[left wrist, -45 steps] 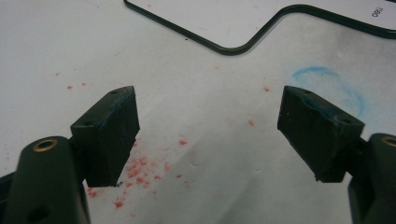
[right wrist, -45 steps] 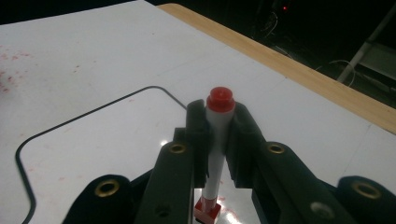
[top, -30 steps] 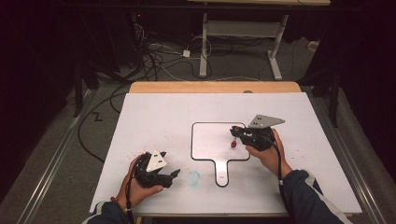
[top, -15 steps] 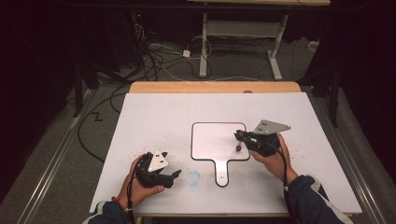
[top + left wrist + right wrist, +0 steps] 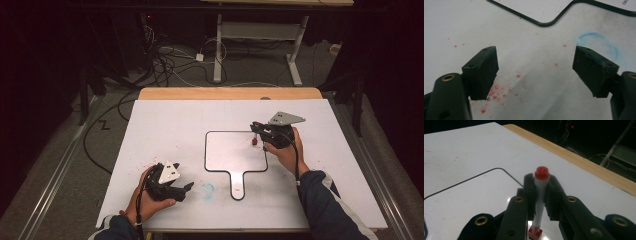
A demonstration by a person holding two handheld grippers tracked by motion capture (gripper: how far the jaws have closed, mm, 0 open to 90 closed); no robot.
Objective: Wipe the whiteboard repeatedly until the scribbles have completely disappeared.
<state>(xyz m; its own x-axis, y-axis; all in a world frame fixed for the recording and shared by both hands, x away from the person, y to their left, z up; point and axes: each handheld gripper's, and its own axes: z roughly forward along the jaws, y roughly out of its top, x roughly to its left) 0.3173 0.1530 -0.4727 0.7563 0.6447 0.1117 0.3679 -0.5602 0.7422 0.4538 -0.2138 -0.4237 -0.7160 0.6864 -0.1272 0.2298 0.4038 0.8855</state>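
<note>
Item: red marker [image 5: 540, 187]. Held in my right gripper [image 5: 261, 131], jaws closed on its white barrel. Long axis upright, red cap end at the top and the red end pointing down, seen in the right gripper view; the lower end sits at or just above the small whiteboard [image 5: 230, 150], and I cannot tell whether it touches.

Position: in the high view, marker and right gripper stand at the upper right corner of the whiteboard, right of frame centre. My right hand [image 5: 285, 152] is the nearer one by far.

Item: my left gripper [image 5: 175, 187]. Jaws wide apart and empty, resting low at lower left of the frame, well apart from the marker, just left of the whiteboard's handle.

Surface: white bench [image 5: 170, 125], flecked with red specks [image 5: 496, 91] and a faint blue ring [image 5: 599, 42] between the left jaws' reach and the whiteboard's black rim.

Room: dark; cables on the floor [image 5: 170, 60] and a metal table frame [image 5: 260, 35] in the upper frame.

Judgement: the coming stroke likely runs down and left across the whiteboard face.
</note>
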